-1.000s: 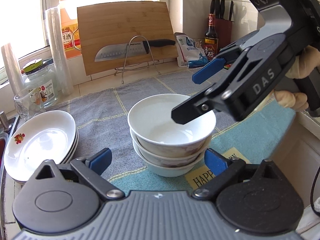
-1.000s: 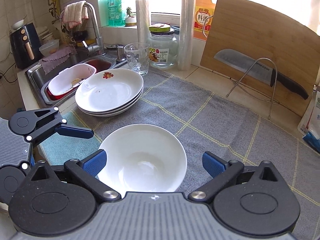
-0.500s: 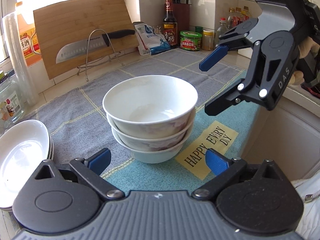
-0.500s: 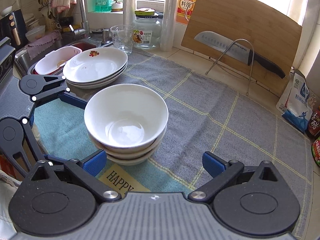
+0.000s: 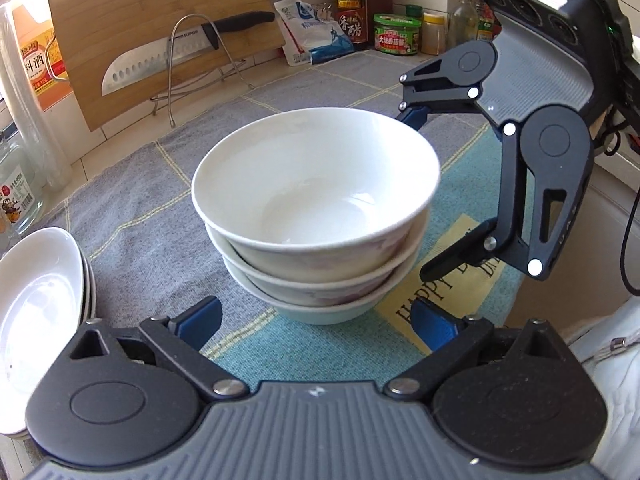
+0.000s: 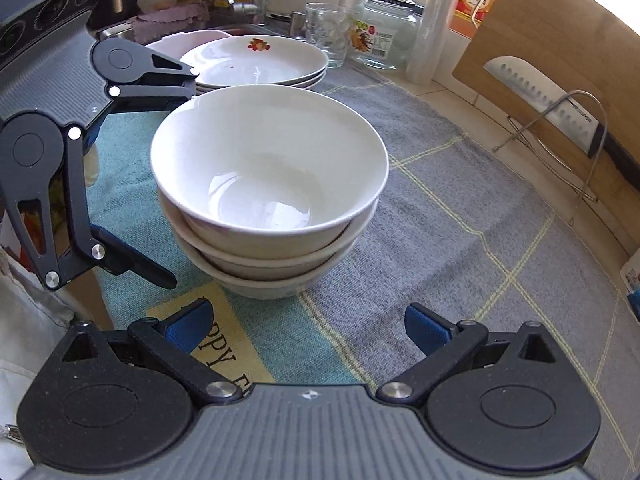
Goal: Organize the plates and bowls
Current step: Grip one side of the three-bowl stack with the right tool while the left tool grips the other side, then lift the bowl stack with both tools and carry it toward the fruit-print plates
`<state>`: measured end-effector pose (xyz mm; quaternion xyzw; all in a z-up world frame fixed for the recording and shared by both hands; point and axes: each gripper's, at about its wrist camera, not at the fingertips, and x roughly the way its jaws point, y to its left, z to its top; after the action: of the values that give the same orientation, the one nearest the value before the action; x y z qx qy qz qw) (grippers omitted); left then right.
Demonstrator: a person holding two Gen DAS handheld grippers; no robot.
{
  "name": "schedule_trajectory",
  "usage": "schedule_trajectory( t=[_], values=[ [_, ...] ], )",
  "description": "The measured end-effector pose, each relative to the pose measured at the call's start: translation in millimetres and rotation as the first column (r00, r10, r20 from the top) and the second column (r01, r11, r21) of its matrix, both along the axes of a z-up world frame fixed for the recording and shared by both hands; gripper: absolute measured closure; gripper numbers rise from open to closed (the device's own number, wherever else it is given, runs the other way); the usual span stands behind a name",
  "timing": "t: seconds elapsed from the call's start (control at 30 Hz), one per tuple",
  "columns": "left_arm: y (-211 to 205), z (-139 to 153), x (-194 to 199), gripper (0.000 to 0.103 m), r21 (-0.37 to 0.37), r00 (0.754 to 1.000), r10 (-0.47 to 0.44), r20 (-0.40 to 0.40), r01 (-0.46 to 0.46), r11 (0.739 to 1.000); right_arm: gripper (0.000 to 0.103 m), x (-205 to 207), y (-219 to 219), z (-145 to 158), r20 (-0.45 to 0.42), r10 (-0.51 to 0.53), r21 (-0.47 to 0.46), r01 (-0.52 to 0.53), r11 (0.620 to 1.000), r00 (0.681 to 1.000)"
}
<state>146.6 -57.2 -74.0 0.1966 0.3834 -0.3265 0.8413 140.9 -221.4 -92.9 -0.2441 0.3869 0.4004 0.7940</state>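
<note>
A stack of three white bowls (image 5: 316,200) (image 6: 264,176) stands on the grey and teal cloth. To its left is a stack of white plates (image 5: 36,292) (image 6: 260,64), the top one with a small fruit print. My left gripper (image 5: 316,326) (image 6: 180,180) is open and low on one side of the bowls, its blue pads wider apart than the stack's base. My right gripper (image 6: 308,326) (image 5: 420,196) is open on the opposite side, one finger behind the top rim and one by the base. No pad presses on a bowl.
A bamboo cutting board (image 5: 160,32) leans at the back with a knife (image 5: 168,56) on a wire rack (image 6: 560,136). A glass (image 6: 328,32), a jar (image 6: 380,40), bottles and condiment jars (image 5: 396,34) line the wall. The sink (image 6: 160,32) lies beyond the plates.
Both grippers have sunk and drawn in around the bowl stack, which now looms larger. The right gripper has rolled so its fingers flank the stack's side. The bowls and plates have not moved.
</note>
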Motion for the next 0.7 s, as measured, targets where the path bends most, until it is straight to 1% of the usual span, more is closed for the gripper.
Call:
schedule_trajectory(
  t=[0.1,0.2,0.33,0.43,0.5,0.57,0.6,0.63,0.7],
  values=[
    [-0.7,-0.8,3.9,0.003,0.011,1.0,0.007,-0.009,-0.007,1.0,0.0,6.3,0.1,-2.6,-0.019,0.062,0.028,-0.062,0.998,0.998],
    [0.1,-1.2,5.7,0.004,0.024,1.0,0.003,-0.016,-0.003,1.0,0.0,10.4,1.4,-0.4,-0.015,0.109,0.063,-0.108,0.992,0.994],
    [1.5,0.1,10.0,0.006,0.025,0.999,-0.021,-0.027,0.022,0.999,0.0,14.6,7.3,1.9,0.006,0.161,0.063,-0.161,0.985,0.987],
    [3.5,1.6,14.4,0.006,0.014,0.997,-0.068,-0.034,0.068,0.998,0.003,18.0,11.3,3.6,-0.012,0.191,0.068,-0.19,0.98,0.982],
    [5.4,2.8,16.8,0.006,0.008,0.993,-0.114,-0.039,0.115,0.993,0.003,18.6,14.6,5.4,-0.017,0.206,0.064,-0.205,0.977,0.978],
    [7.4,3.6,19.0,0.006,0.003,0.987,-0.159,-0.036,0.159,0.987,0.005,19.1,19.3,7.1,-0.02,0.204,0.051,-0.202,0.978,0.979],
    [8.4,3.7,20.7,0.006,-0.001,0.983,-0.182,-0.037,0.183,0.983,0.008,19.2,20.6,7.8,-0.025,0.2,0.047,-0.199,0.979,0.979],
    [9.3,4.3,22.2,0.009,-0.002,0.979,-0.2,-0.036,0.2,0.98,0.01,19.3,22.2,8.5,-0.028,0.192,0.041,-0.19,0.981,0.981],
    [10.8,5.2,26.1,0.011,-0.002,0.969,-0.244,-0.028,0.244,0.97,0.01,18.1,25.6,10.1,-0.035,0.179,0.023,-0.178,0.984,0.983]
  ],
)
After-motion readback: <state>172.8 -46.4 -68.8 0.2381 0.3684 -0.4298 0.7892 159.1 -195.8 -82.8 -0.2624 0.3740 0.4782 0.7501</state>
